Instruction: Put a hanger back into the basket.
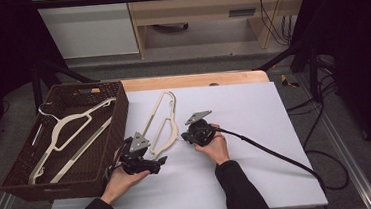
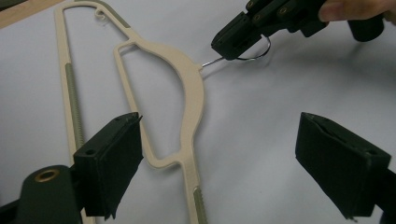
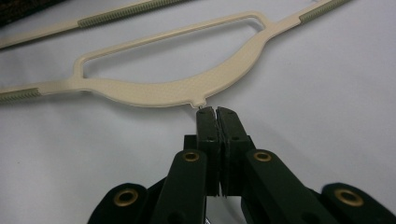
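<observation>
A cream plastic hanger (image 1: 162,121) lies flat on the white board, its metal hook (image 2: 254,53) pointing toward the person's right hand. My right gripper (image 1: 183,136) is shut on that wire hook just off the hanger's neck (image 3: 200,101); its jaws (image 3: 217,112) are pressed together at the neck. From the left gripper view the right gripper (image 2: 229,46) pinches the wire. My left gripper (image 1: 163,160) hovers near the hanger's (image 2: 191,88) lower arm. Its jaws (image 2: 219,140) stand wide open with nothing between the pads.
A dark wicker basket (image 1: 119,114) stands at the table's left and holds another cream hanger (image 1: 68,134). The white board (image 1: 255,129) covers most of the table. A black cable (image 1: 272,153) trails right from the right gripper.
</observation>
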The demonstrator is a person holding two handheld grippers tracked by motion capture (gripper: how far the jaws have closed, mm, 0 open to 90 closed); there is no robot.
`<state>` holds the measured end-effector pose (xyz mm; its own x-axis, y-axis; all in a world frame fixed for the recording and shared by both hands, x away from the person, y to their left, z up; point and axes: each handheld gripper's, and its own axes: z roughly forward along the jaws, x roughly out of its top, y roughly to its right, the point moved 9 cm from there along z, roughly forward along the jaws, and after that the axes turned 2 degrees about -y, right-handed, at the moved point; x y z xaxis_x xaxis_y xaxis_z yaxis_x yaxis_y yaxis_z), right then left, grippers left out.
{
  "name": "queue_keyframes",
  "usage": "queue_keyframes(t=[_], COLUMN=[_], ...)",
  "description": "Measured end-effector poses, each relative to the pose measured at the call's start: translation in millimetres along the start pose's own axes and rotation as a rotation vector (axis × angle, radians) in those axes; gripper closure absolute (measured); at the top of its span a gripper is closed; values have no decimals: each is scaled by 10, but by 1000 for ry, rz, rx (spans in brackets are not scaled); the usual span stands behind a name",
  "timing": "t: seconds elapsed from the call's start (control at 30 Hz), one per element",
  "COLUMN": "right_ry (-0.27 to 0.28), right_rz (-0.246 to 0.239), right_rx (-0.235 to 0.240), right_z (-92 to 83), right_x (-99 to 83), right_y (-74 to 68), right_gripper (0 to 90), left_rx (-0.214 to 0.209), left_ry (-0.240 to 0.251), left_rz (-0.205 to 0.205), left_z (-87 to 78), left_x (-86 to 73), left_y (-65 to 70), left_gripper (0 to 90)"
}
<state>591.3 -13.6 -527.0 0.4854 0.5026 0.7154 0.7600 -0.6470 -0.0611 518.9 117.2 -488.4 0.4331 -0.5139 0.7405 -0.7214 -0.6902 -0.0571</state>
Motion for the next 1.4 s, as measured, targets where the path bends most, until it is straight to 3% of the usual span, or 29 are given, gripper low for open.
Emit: queue_keyframes(t=[0.3,0.47,0.53,0.73,0.87,0.9,1.07,1.3,1.4], right_ry=[21,26,20,-5,1,1,6,-5,15], right_rz=[-3,-15,6,-26,-63,-52,-82,-69,-78], right_rx=[16,23,10,2,-5,-3,35,54,62], right_z=[-92,-63,-5,152,161,161,165,145,103], right_x=[94,84,55,-46,-58,-59,-60,-55,-10], right_y=[-43,-40,-31,5,-4,-15,-19,-15,-18], right_gripper=[900,900,857,771,797,822,878,886,887], left_rx=[25,30,29,4,3,0,-2,-5,-1], left_ry=[-62,-71,-50,-27,-21,-17,-18,-21,-35], left_rz=[-8,5,-1,0,4,2,-1,-4,-3], left_z=[286,258,234,176,170,170,168,190,232], left_x=[62,43,58,80,90,93,93,104,110], left_y=[-90,-97,-98,-62,-49,-45,-53,-54,-60], left_gripper=[172,177,180,175,173,173,173,174,172])
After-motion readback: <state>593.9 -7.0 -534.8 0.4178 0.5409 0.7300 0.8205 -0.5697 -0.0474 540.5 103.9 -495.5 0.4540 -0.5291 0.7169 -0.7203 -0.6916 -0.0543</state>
